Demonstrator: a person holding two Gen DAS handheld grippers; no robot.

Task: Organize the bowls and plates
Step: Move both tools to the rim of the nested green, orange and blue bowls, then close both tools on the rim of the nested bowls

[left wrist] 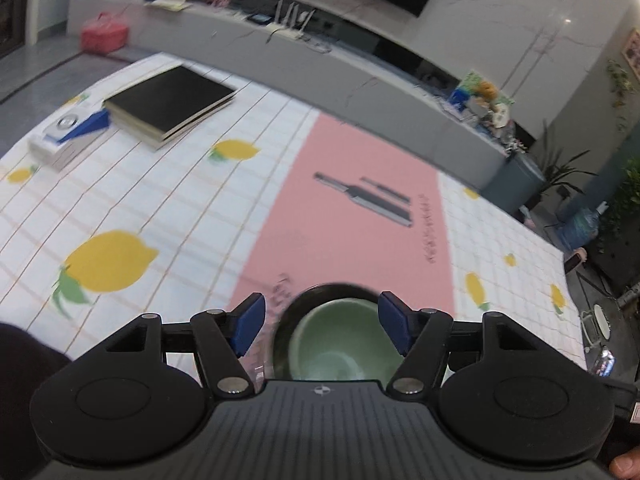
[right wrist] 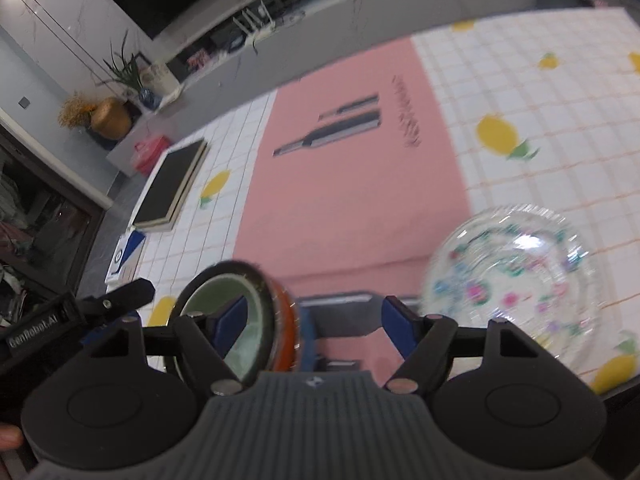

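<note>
Left tool (left wrist: 320, 326) gapes wide, gripping nothing; green-lined bowl (left wrist: 326, 344) sits between its pads at lower centre, on the pink mat (left wrist: 344, 236). Right tool (right wrist: 312, 330) is equally wide and empty. In its view the bowl looks tilted at lower left, though blur makes that uncertain. Glass plate (right wrist: 512, 280) lies lower right near the counter (right wrist: 560, 152) edge. Risks: a closing pad tips the bowl; a sweep knocks the plate off.
</note>
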